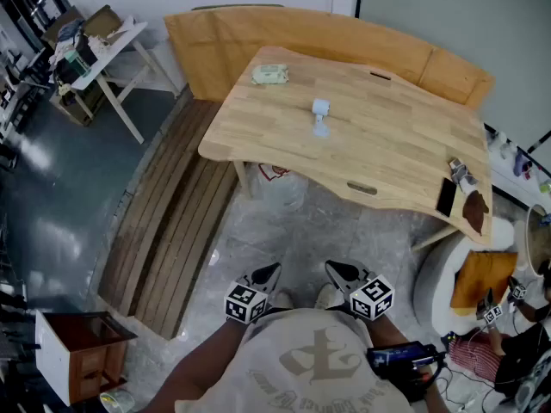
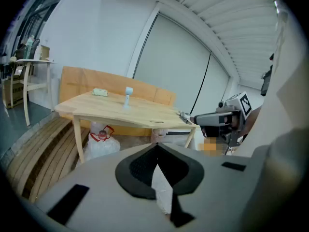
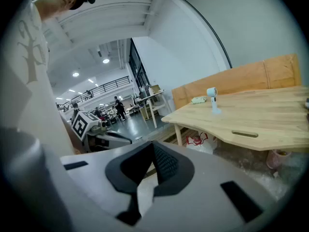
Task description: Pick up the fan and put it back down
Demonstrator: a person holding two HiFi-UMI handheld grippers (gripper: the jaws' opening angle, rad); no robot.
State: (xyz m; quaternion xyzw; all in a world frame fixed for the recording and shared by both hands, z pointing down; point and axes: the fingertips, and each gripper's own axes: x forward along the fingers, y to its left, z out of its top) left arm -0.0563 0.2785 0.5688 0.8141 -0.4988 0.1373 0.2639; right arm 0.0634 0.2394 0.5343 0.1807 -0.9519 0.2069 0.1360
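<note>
The fan (image 1: 320,117) is a small pale-blue desk fan standing upright near the middle of the light wooden table (image 1: 405,157). It also shows far off as the fan (image 2: 128,96) in the left gripper view and the fan (image 3: 212,99) in the right gripper view. Both grippers hang close to the person's body, well short of the table and over the floor. The left gripper (image 1: 272,270) (image 2: 156,147) is shut with nothing in it. The right gripper (image 1: 332,268) (image 3: 153,145) is shut and empty too. Each one sees the other beside it.
A pale green object (image 1: 269,75) lies at the table's far left. A dark phone (image 1: 446,198) and small items sit at its right edge. An orange bench (image 1: 215,46) wraps behind, a slatted wooden bench (image 1: 172,231) runs left, and a white bag (image 1: 280,183) sits underneath.
</note>
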